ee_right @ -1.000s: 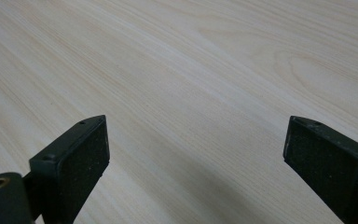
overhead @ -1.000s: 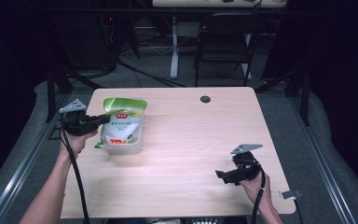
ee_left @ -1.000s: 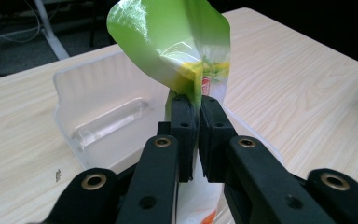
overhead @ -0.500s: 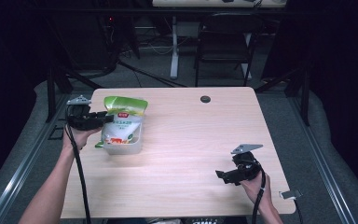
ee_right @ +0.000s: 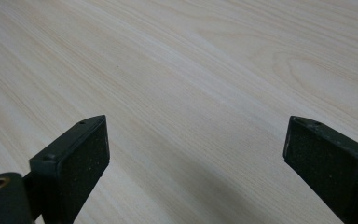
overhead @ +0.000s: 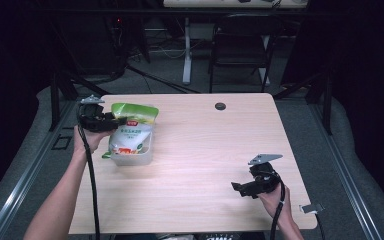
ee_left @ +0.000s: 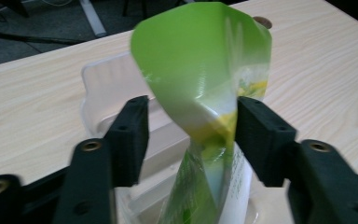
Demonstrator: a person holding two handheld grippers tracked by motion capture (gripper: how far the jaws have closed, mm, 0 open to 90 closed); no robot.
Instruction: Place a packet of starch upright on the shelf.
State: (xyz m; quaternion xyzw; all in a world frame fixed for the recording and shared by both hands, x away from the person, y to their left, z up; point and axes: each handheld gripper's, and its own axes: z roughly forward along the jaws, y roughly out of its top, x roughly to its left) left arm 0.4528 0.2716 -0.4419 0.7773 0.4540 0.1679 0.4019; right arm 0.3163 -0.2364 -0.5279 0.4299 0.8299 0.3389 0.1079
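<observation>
**Left claw view: green pouch between parted jaws**

In the left claw view, a glossy green plastic pouch [ee_left: 200, 70] with a twisted, folded top is seen standing between the two black jaws of the left claw [ee_left: 191, 135]. The jaws have just been opening; the pouch's yellow-printed fold lies against the jaw on the right of that view, while a clear gap is left at the other jaw, so the pouch is not pinched. The pouch's lower end is set in a clear, shallow plastic container [ee_left: 121, 112] directly ahead of and beneath the jaws.

In the high view, the left claw [overhead: 117, 121] is seen at the pouch's top edge [overhead: 132, 112], with the container [overhead: 130, 155] resting on the pale wooden surface [overhead: 205, 150].

The right claw [overhead: 236, 187] is held well apart from the pouch, low over bare wood, its jaws spread wide with nothing between them.
</observation>
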